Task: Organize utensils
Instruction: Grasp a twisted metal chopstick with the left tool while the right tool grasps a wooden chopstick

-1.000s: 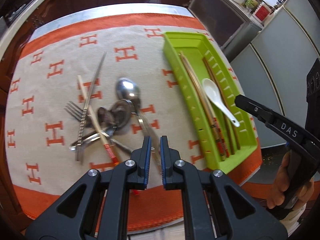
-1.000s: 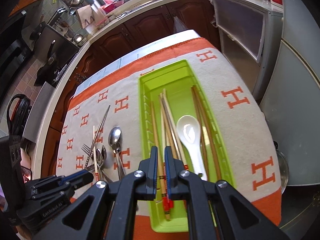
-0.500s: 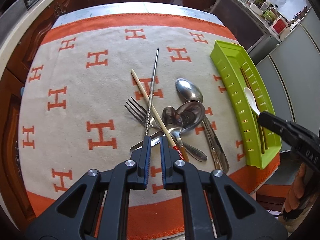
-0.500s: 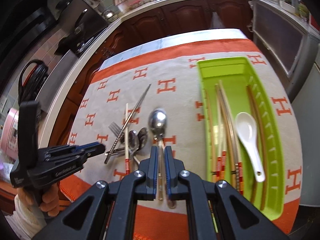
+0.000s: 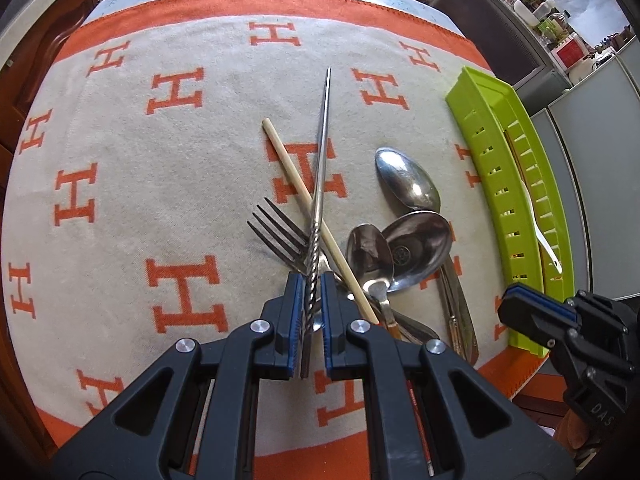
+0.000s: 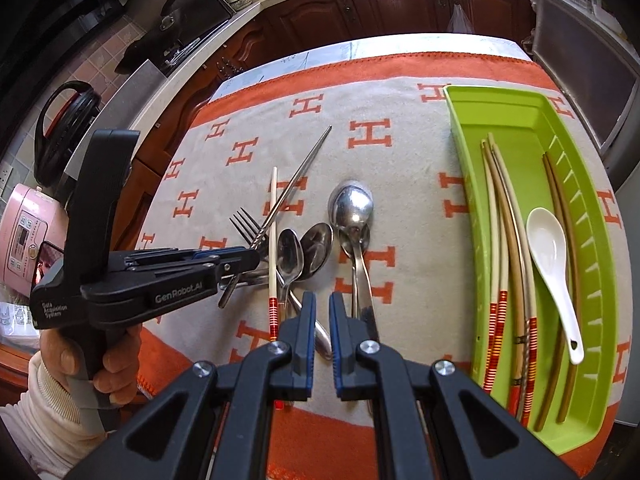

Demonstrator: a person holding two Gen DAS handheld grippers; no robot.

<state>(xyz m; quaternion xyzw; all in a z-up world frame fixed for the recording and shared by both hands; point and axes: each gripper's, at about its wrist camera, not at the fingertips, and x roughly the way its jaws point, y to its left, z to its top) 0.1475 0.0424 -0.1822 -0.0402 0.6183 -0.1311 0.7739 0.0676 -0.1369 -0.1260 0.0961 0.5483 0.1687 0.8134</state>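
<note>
1. The metal chopstick runs from the upper middle of the left wrist view down into the pile at centre; it looks thin, stiff, smooth and slippery, and light. Its twisted lower end offers the best hold.
2. The left gripper hangs over that twisted end, jaws nearly together with the chopstick showing in the slit; I cannot tell whether the pads touch it.
3. The right gripper has its jaws together with nothing between them, low centre of its view, above the spoon handles.
4. On the cloth-covered surface I count: one metal chopstick, one pale wooden chopstick with red bands, one fork, three metal spoons.
5. The wooden chopstick would be light and grippier; the spoons are heavier, hard and overlapping, so best taken by the handles.
6. The green tray, right of the frame, holds several wooden chopsticks (about five, overlapping) and one white ceramic spoon, which is fragile.
</note>
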